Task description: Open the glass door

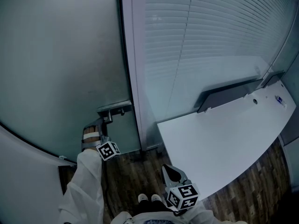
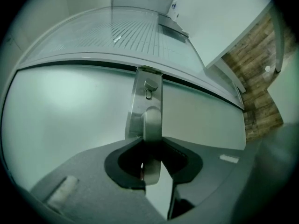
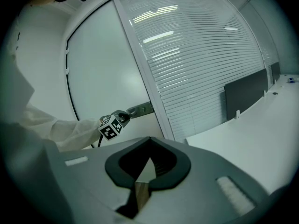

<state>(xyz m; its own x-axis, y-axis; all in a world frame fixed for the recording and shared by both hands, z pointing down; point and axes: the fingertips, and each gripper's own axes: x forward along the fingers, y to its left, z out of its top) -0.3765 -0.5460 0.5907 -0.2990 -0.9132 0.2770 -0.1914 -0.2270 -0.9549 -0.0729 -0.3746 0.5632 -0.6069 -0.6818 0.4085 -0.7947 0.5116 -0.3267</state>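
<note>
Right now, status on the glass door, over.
Left gripper shut on door handle. Right gripper shut, empty. Frosted glass door closed against its frame. Nothing in view blocking; white desk off to the right.

In the head view I can't make out where the left gripper [image 1: 103,125] meets the door handle [image 1: 114,109], because its own body covers the tips. In the left gripper view the handle's near end disappears behind the jaw housing. The glass door [image 1: 56,69] runs off the top and left edges, and the desk [image 1: 224,139] runs off the right. The print on the blue label [image 1: 279,99] is too small for me to read.
</note>
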